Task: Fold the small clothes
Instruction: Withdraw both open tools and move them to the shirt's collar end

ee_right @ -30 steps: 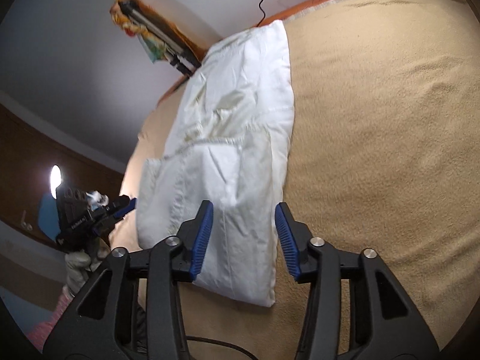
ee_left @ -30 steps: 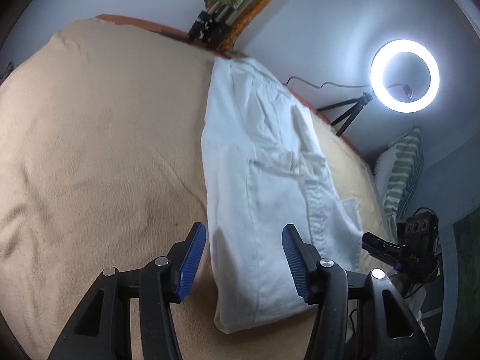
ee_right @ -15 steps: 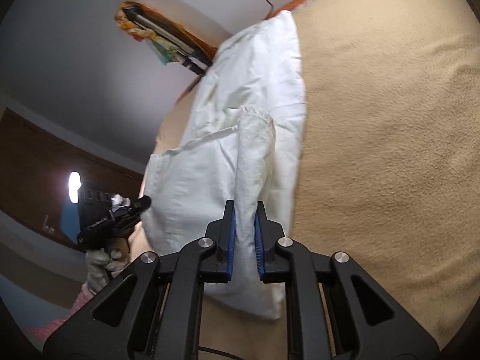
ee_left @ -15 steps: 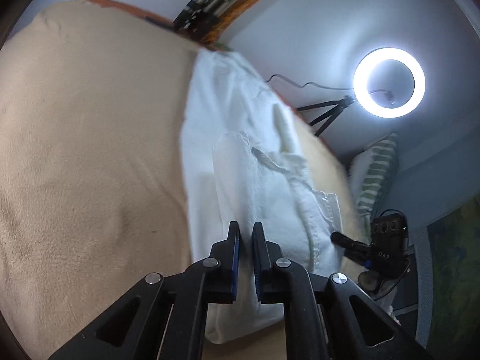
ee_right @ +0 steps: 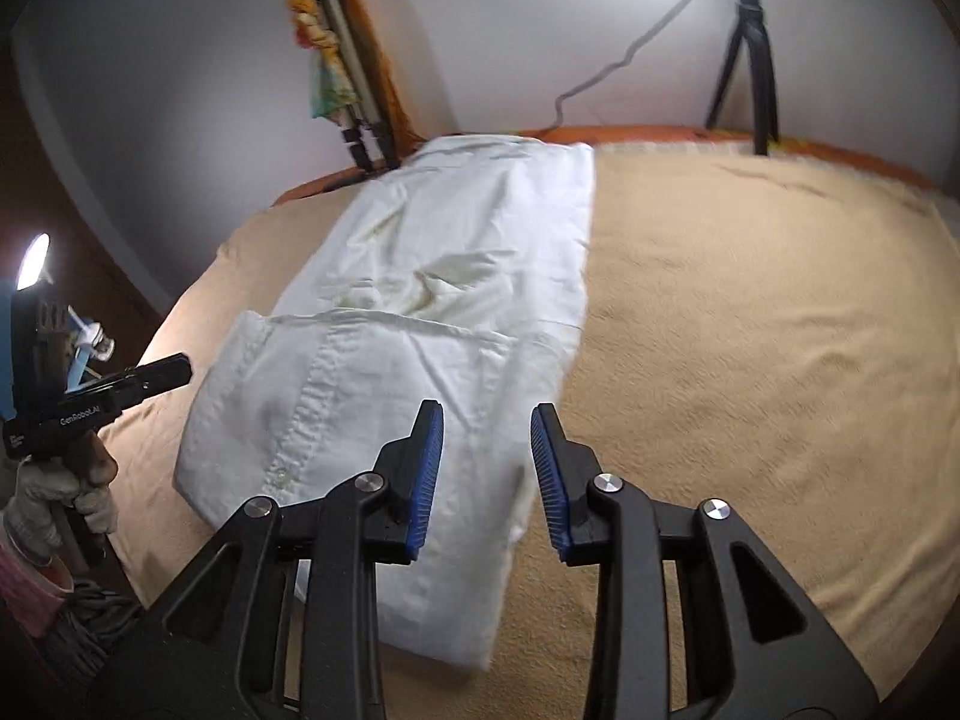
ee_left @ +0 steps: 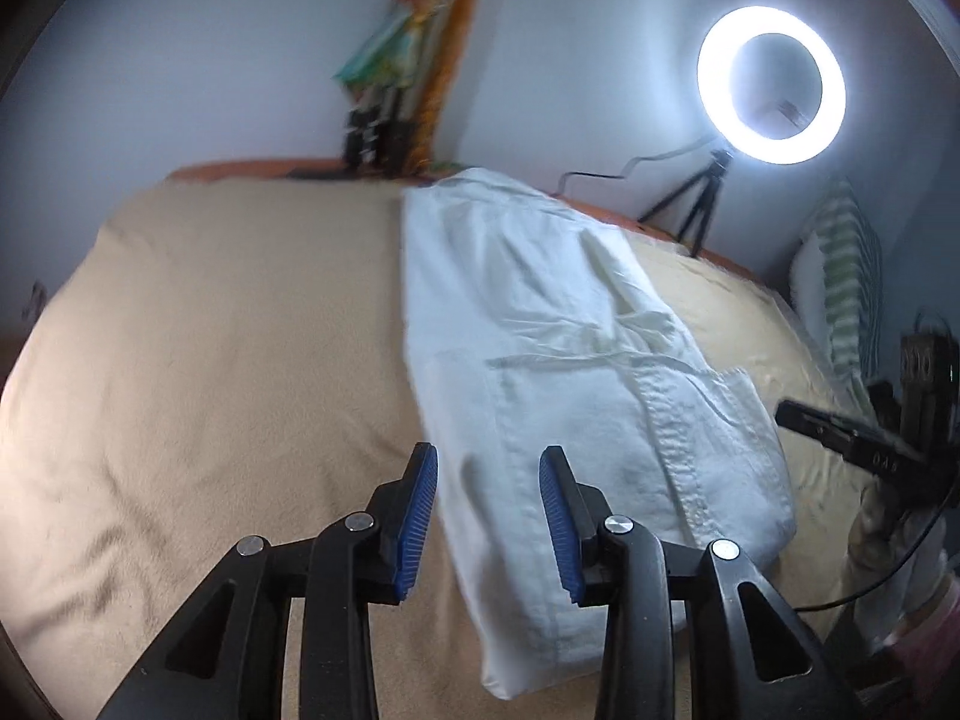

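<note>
Beige blanket point(ee_left: 210, 330) covers the whole bed below my fingers, and a ring light point(ee_left: 772, 84) on a small tripod shines from the wall behind it.

On this blanket lies the white shirt point(ee_left: 540, 330), already folded into one long narrow strip with the button placket on top. Its near end reaches under my left gripper point(ee_left: 489, 519) and under my right gripper point(ee_right: 487, 477), and the far end runs away from both toward the wall.

Both pairs of fingers have just been opening. They now stand apart with nothing pressed between the blue pads; the cloth I see through each gap lies flat on the blanket beneath.

I judge the shirt to be light, thin cotton, very soft and limp, so it will sag and drag if I lift only one point. The best hold seems to be the two near corners of the strip, one in each gripper, pinching all layers together so the fold does not slide open.
</note>
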A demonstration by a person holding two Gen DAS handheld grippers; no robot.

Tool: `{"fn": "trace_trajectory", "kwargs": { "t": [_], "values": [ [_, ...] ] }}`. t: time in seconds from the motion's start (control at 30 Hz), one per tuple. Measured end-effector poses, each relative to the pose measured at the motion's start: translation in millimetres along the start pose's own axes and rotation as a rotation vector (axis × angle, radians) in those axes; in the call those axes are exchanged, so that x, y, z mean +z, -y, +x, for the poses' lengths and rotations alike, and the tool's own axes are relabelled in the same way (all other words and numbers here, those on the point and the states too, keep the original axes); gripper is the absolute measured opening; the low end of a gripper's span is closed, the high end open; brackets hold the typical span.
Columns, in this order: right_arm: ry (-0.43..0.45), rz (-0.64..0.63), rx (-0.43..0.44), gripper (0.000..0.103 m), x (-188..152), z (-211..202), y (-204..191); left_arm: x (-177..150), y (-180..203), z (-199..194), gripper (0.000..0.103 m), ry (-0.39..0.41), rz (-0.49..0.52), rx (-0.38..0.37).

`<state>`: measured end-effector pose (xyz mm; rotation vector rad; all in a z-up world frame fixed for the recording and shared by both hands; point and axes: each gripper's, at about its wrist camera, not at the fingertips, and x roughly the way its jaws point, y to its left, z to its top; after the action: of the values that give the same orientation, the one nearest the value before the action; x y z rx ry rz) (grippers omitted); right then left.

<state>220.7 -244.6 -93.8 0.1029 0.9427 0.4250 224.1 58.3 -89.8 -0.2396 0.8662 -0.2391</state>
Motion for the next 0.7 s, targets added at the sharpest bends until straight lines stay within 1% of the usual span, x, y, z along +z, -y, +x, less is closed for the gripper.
{"fn": "trace_trajectory", "kwargs": {
  "t": [0.07, 0.1, 0.2, 0.3, 0.33, 0.37, 0.43, 0.5, 0.57, 0.63, 0.7],
  "values": [
    [-0.021, -0.022, 0.018, 0.032, 1, 9, -7, -2, 16, 9, 0.035, -0.018, 0.071, 0.026],
    [-0.031, -0.031, 0.014, 0.032, 1, 14, -9, -3, 21, 13, 0.035, -0.025, 0.087, 0.038],
    [-0.056, -0.039, -0.004, 0.032, 4, 29, -12, 2, 22, 30, 0.035, -0.043, 0.09, 0.083],
    [-0.076, -0.02, 0.001, 0.032, 8, 43, -7, 3, 12, 45, 0.035, -0.071, 0.058, 0.12],
    [-0.078, -0.015, 0.0, 0.032, 9, 47, -5, 1, 8, 49, 0.038, -0.08, 0.047, 0.121],
    [-0.088, -0.014, 0.0, 0.032, 9, 53, -4, -1, 3, 52, 0.039, -0.088, 0.034, 0.113],
    [-0.119, -0.035, -0.02, 0.031, 7, 65, -4, -5, -2, 54, 0.041, -0.08, 0.023, 0.096],
    [-0.111, -0.074, -0.041, 0.031, 5, 68, -8, -6, -1, 55, 0.042, -0.082, 0.034, 0.099],
    [-0.123, -0.052, -0.026, 0.031, 9, 67, -4, -2, 1, 56, 0.041, -0.095, 0.051, 0.107],
    [-0.123, -0.011, 0.011, 0.031, 15, 62, 3, 8, 0, 54, 0.041, -0.099, 0.058, 0.104],
    [-0.092, 0.002, 0.025, 0.032, 23, 52, 8, 21, -3, 49, 0.04, -0.075, 0.053, 0.097]
  ]
}}
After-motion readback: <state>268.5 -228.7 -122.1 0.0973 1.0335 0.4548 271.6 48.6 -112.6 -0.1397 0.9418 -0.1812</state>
